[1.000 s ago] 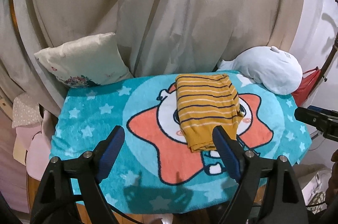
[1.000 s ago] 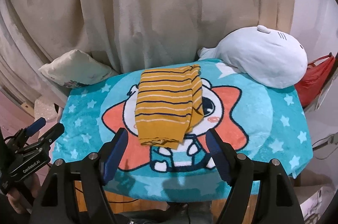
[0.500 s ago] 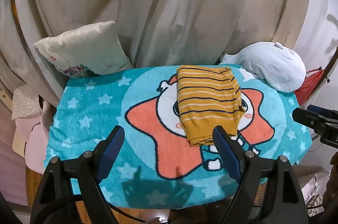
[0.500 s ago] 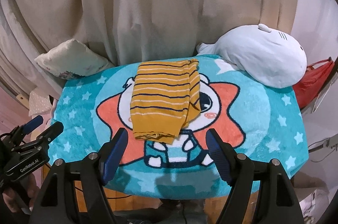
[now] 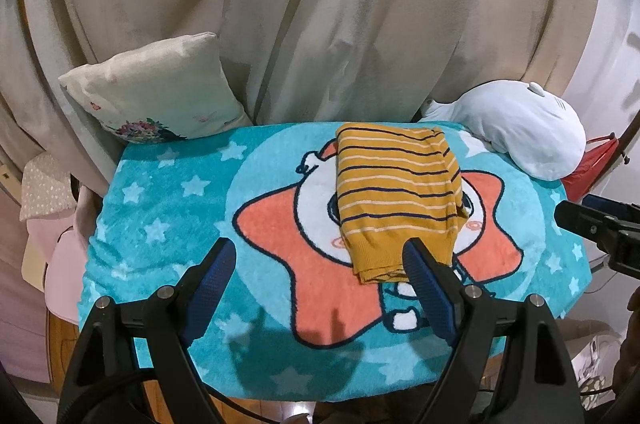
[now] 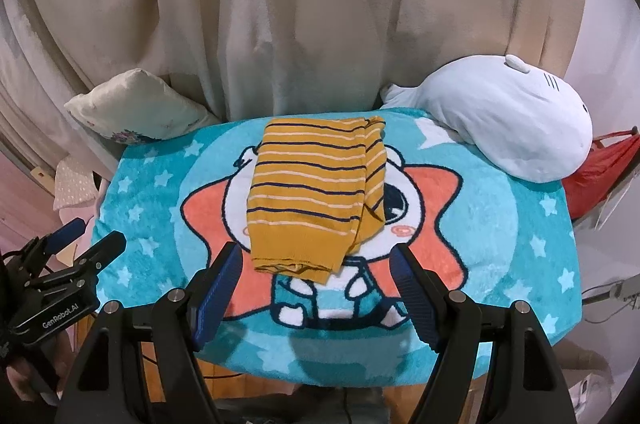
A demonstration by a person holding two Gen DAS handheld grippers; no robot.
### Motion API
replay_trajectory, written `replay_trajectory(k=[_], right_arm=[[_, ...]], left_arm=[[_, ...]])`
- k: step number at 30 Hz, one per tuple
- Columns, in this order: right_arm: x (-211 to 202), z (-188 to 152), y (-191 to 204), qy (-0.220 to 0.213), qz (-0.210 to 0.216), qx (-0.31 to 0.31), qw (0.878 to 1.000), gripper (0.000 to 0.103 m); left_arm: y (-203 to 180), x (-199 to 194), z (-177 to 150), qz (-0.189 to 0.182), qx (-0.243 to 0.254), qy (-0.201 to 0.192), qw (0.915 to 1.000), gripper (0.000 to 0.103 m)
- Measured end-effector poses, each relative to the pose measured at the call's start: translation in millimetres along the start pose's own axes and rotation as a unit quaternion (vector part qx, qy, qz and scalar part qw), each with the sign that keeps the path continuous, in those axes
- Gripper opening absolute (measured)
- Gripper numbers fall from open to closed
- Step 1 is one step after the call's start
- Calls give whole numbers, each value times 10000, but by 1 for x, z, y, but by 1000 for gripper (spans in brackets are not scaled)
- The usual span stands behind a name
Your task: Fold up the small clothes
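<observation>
**Folded striped garment on star towel**

Since a second ago: both views have drawn back slightly; the garment is unmoved. Mustard-yellow knit garment with navy and cream stripes (image 6: 316,191), folded oblong, lies mid teal plush cartoon-star towel (image 6: 520,248); its inner layers are hidden. Left gripper (image 5: 320,284) and right gripper (image 6: 316,288) hover near its ribbed hem, jaws wide, empty. White plush seal toy (image 6: 508,127) partly cut off.
</observation>
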State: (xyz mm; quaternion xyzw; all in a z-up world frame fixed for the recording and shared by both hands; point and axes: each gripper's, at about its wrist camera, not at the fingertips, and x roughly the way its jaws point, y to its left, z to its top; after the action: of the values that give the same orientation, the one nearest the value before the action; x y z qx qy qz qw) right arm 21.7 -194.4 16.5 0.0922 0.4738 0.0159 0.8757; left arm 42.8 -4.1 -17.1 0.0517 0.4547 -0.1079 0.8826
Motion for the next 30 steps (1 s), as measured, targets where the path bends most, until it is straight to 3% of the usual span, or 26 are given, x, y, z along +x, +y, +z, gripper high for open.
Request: replay_trajectory(k=[30], right_arm=[[7,12,-7,7,-34,29,10000,80]], left_arm=[[-13,10,13,-21,85,1,10000,85]])
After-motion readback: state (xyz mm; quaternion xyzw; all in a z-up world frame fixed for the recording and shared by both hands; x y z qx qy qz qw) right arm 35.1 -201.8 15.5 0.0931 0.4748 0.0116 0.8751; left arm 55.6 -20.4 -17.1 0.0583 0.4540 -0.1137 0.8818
